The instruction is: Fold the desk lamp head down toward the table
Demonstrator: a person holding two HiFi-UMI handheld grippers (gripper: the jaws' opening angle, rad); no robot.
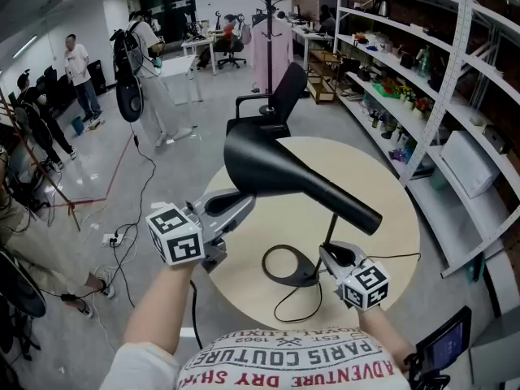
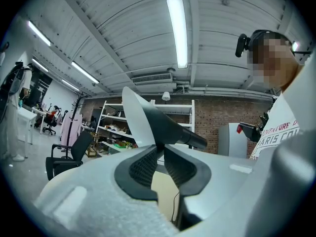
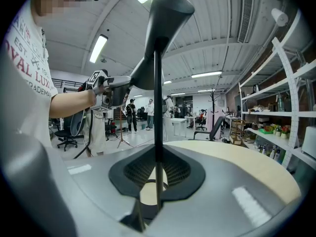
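Observation:
A black desk lamp stands on a round beige table (image 1: 244, 279). Its big cone-shaped head (image 1: 276, 169) tilts up to the left above a thin stem (image 1: 329, 232) and a ring base (image 1: 286, 268). My left gripper (image 1: 242, 203) is shut on the rim of the head's wide end; in the left gripper view the head (image 2: 163, 125) runs out from between the pads (image 2: 143, 167). My right gripper (image 1: 329, 253) is shut on the stem low down, near the base. In the right gripper view the stem (image 3: 158, 107) rises upright between the pads to the head (image 3: 165, 14).
The lamp's cable (image 1: 299, 301) loops over the table's near side. A black office chair (image 1: 272, 104) stands behind the table, with a coat rack (image 1: 270, 23) further back. White shelving (image 1: 422, 96) full of items lines the right. People stand at the far left (image 1: 77, 63).

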